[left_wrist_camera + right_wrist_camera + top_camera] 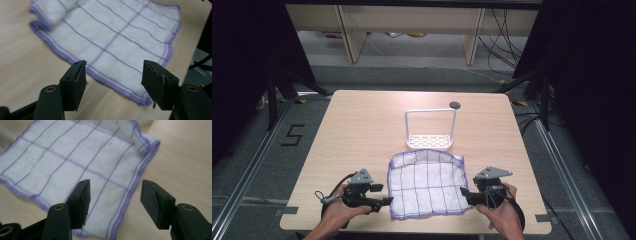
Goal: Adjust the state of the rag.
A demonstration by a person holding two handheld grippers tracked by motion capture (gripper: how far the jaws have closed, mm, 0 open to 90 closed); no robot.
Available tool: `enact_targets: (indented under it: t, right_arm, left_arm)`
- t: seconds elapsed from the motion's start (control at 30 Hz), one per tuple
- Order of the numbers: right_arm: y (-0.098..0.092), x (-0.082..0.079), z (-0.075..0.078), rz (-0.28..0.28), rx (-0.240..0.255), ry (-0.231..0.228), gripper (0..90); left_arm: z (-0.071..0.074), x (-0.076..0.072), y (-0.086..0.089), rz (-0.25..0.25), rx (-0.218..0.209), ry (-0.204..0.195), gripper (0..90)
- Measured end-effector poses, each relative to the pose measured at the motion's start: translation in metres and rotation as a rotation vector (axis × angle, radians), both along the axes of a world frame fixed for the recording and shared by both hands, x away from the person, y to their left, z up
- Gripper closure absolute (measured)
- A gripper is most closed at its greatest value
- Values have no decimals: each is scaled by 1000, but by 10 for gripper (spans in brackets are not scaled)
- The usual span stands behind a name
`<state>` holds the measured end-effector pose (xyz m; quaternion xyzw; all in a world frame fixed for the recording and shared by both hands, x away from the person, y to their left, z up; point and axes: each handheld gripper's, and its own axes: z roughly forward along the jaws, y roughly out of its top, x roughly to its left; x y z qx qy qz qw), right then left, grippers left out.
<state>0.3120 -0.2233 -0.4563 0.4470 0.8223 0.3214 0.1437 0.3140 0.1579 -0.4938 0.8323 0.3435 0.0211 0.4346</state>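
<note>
High view: both grippers sit at the near edge of the table [362, 120], left gripper [384, 201] at the near-left corner of the cloth [426, 182], right gripper [465, 192] at its near-right side, neither gripping anything; jaws spread wide w/ cloth showing between them in both gripper views. Risks as I see it: if the jaws close too high they'll only nip the hem or miss the fabric, & a thin cloth lying flat on wood gives little to bite; if one side catches & the other doesn't, a lift would drag it askew & bunch it. Far edge is already rolled over on itself, so a pull toward the rack [430, 131] just behind could crumple it more or nudge the rack. Cloth itself: white, thin, woven-looking, purple grid lines & purple stitched border, roughly square, lying mostly flat at centre-front of the table, far edge curled up near the rack's base, near edge close to the table lip.
</note>
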Motion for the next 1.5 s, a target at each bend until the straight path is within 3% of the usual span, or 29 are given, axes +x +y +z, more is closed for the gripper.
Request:
enact_targets:
  t: [0.1,0.13,0.27,0.3,0.33,0.37,0.4,0.47,0.53,0.6,0.7,0.73,0.77,0.83,0.87,0.9,0.93,0.97,1.0,1.1,1.13,1.17,1.23,1.3,1.33,1.43,1.47,1.5]
  right_arm:
    - [0,-12,-8,7,-12,17,426]
    - [0,-16,-10,-5,-15,39,428]
    - [-4,-24,-22,13,-30,58,460]
    - [-4,-27,-24,-12,-21,90,481]
    - [-3,-27,-27,-13,-11,89,504]
    - [-4,-28,-29,-7,-17,128,551]
    - [-5,-28,-31,-1,-20,126,605]
    - [-6,-27,-33,19,-39,102,747]
    - [-6,-28,-31,47,-49,96,848]
    - [-7,-29,-28,63,-51,71,892]
    - [-7,-34,-23,98,-52,37,899]
    - [-8,-36,-21,102,-48,34,900]
    - [-9,-40,-18,105,-38,40,900]
    - [-12,-49,-11,119,-29,18,900]
    - [-14,-53,-8,132,-25,1,900]
    - [-14,-60,-3,129,-10,21,900]
    - [-15,-63,-3,136,-9,11,900]
    - [-14,-67,-2,141,-18,17,900]
    - [-14,-68,-4,152,-27,8,900]
    - [-11,-72,-14,142,-30,37,888]
    - [-10,-73,-15,132,-30,76,868]
    - [-10,-72,-18,136,-39,59,816]
    - [-10,-68,-19,97,-21,72,670]
    - [-11,-63,-17,84,-28,33,586]
    - [-11,-61,-13,82,-29,41,567]
    - [-12,-44,-6,72,-24,-25,529]
    - [-12,-37,-5,76,-20,-26,526]
    - [-10,-27,-3,65,-11,-29,520]
  left_arm:
    - [-5,-11,-10,-46,14,23,370]
    - [-7,-14,-14,-59,26,19,381]
    - [-18,-19,-24,-95,75,14,420]
    - [-19,-19,-24,-93,90,-8,433]
    - [-19,-20,-25,-79,90,-13,460]
    - [-18,-19,-24,-83,101,-38,486]
    - [-19,-20,-25,-76,98,-49,527]
    - [-19,-20,-25,-112,143,-94,624]
    - [-20,-22,-26,-118,156,-112,738]
    - [-20,-20,-25,-138,163,-122,848]
    - [-19,-23,-25,-144,147,-105,873]
    - [-18,-21,-22,-172,164,-120,874]
    - [-17,-24,-21,-161,121,-104,875]
    - [-13,-28,-14,-177,112,-93,875]
    - [-11,-34,-11,-174,80,-77,875]
    - [-9,-34,-8,-209,96,-80,874]
    - [-9,-39,-6,-206,82,-63,873]
    - [-8,-41,-5,-227,95,-75,873]
    - [-10,-45,-6,-230,92,-72,871]
    - [-14,-47,-6,-232,97,-65,840]
    - [-14,-47,-6,-213,88,-49,803]
    - [-14,-44,-5,-206,86,-54,748]
    - [-12,-38,-2,-164,62,-41,639]
    - [-8,-31,2,-114,33,-42,560]
    - [-6,-27,5,-98,35,-51,532]
    - [0,-7,10,-42,32,-77,486]
    - [2,2,12,-26,45,-84,467]
    - [3,7,12,-10,29,-83,453]
